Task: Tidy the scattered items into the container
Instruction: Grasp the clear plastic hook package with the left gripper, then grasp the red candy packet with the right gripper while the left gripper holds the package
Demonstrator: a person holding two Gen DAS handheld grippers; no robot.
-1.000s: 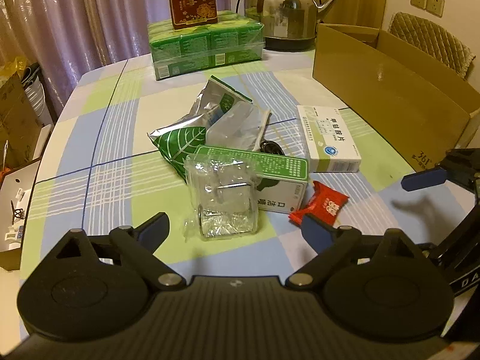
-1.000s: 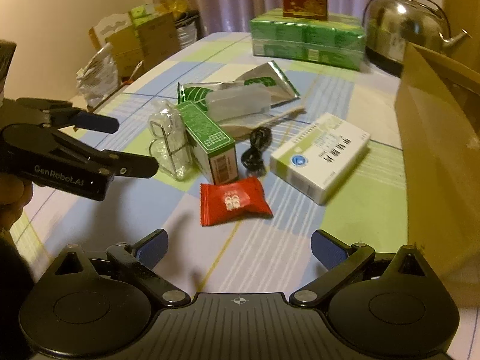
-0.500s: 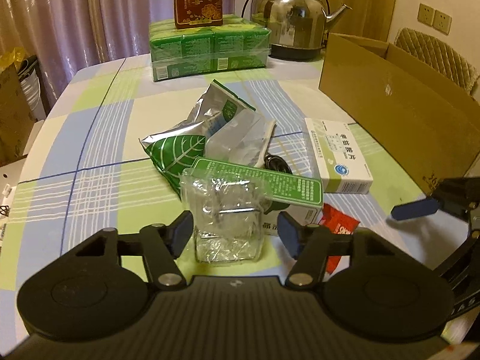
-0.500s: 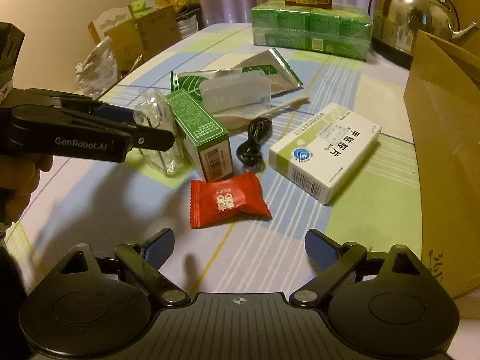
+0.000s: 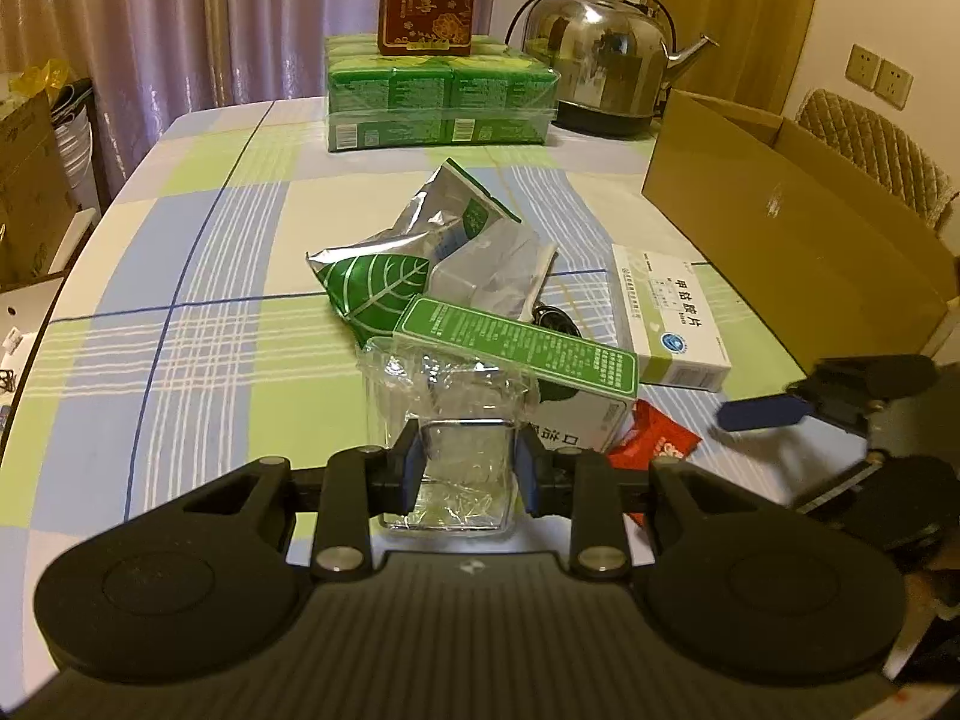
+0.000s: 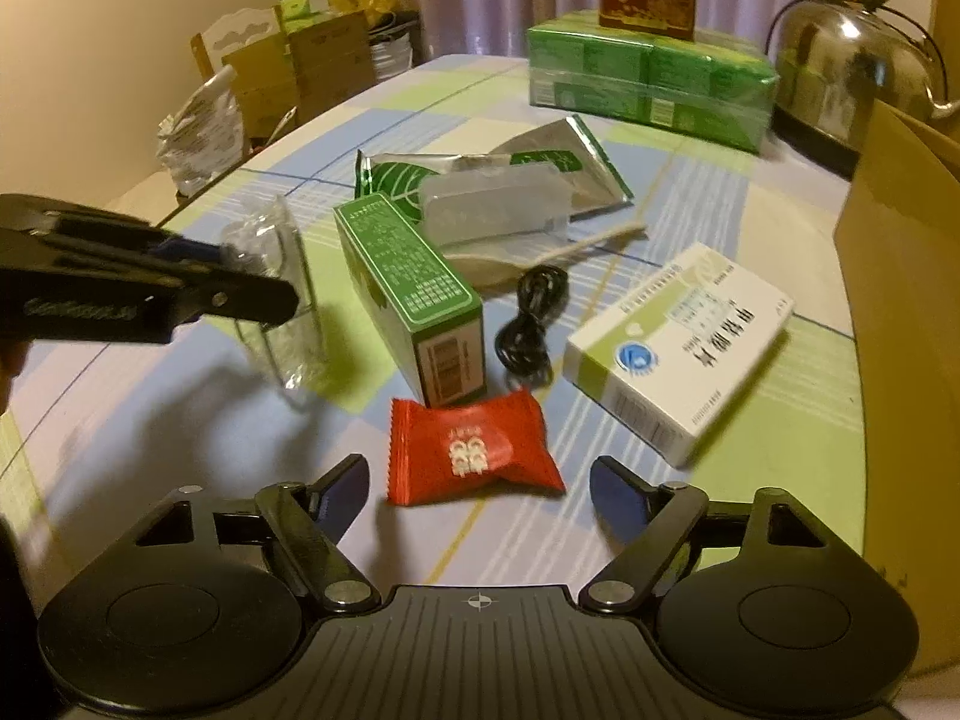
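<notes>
Both grippers are the same build. Left gripper [image 5: 468,474]: matte black ribbed body, small crosshair mark at the front centre, two round black discs with recessed circles either side. Black link arms with triangular cutouts, silver pivot screws, blue pads [image 5: 413,468] on the fingertips. Right gripper [image 6: 478,495]: identical black housing, crosshair mark, silver screws, blue pads [image 6: 342,495]. Seen from the side in the right wrist view, the left gripper carries pale lettering, too blurred to read.
</notes>
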